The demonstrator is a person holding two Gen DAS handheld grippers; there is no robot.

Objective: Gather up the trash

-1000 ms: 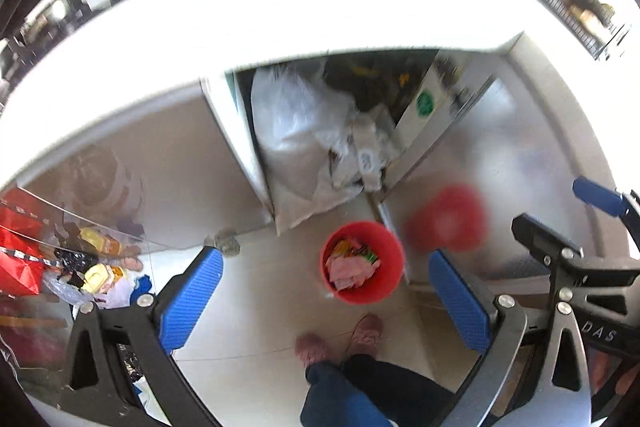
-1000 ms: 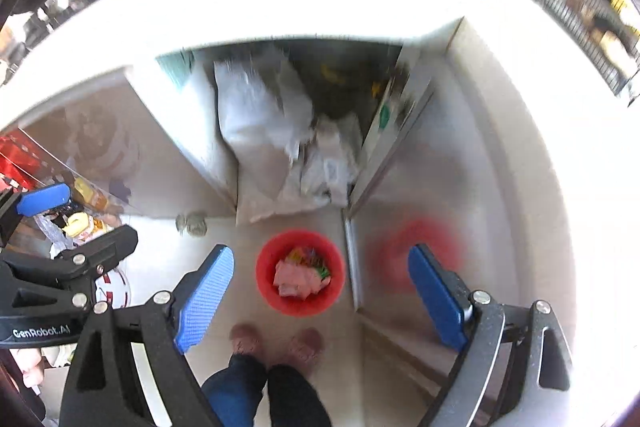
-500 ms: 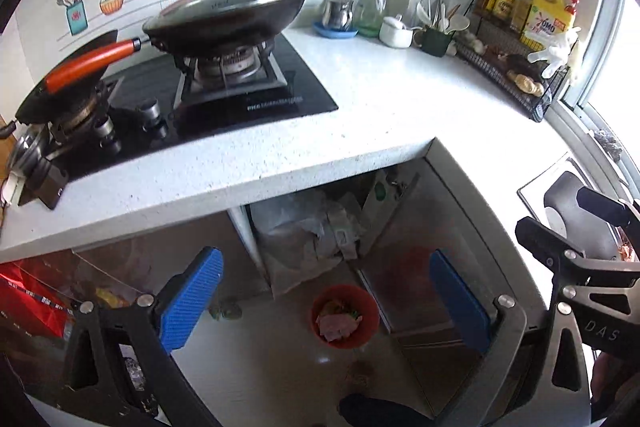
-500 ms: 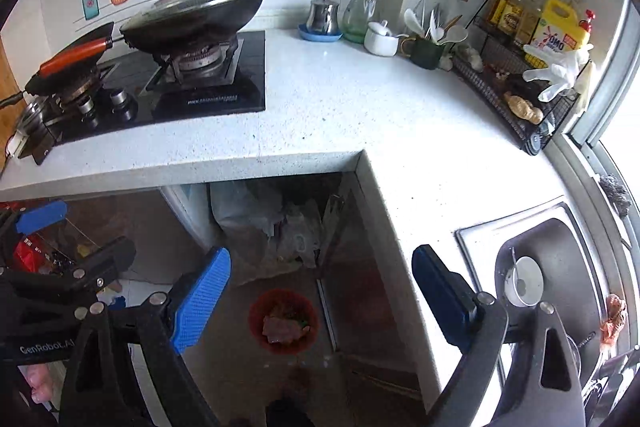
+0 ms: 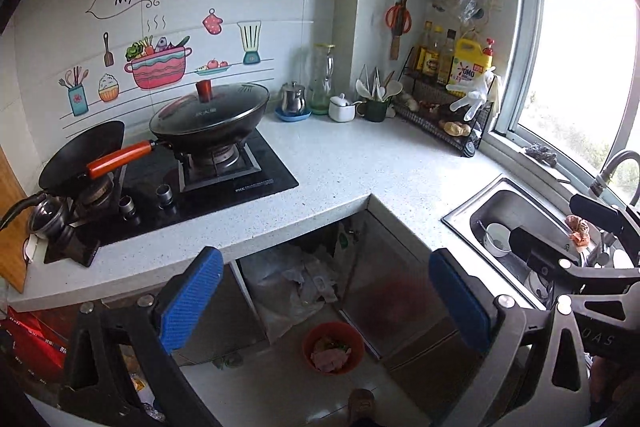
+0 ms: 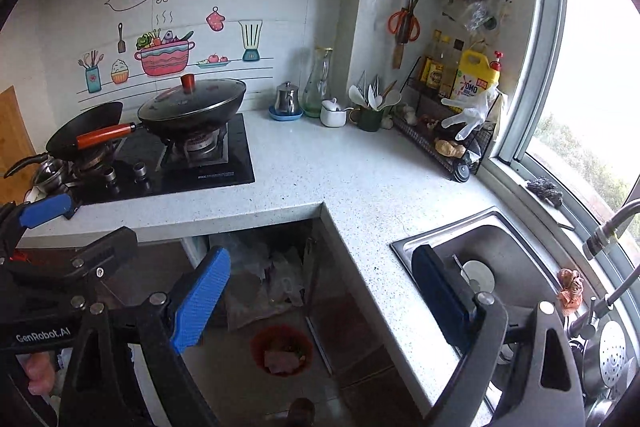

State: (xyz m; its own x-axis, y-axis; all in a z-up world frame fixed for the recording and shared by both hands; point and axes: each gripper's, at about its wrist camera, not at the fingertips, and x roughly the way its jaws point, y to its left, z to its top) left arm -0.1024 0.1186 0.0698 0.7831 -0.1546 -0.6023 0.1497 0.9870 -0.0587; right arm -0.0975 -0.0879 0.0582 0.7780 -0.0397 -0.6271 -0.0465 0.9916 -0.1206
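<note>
Down on the floor, below the counter's inner corner, I saw the red bin (image 5: 333,346) holding pinkish scraps with a bit of green. Crumpled plastic bags (image 5: 294,285) filled the open cabinet (image 5: 394,289) just behind it. Above ran the speckled countertop (image 5: 360,167), with a lidded wok (image 5: 210,115) on the stove and a bowl (image 5: 496,238) in the sink (image 5: 516,211). Left gripper (image 5: 326,301) and right gripper (image 6: 320,299) both hung over it with jaws wide apart, holding nothing.
</note>
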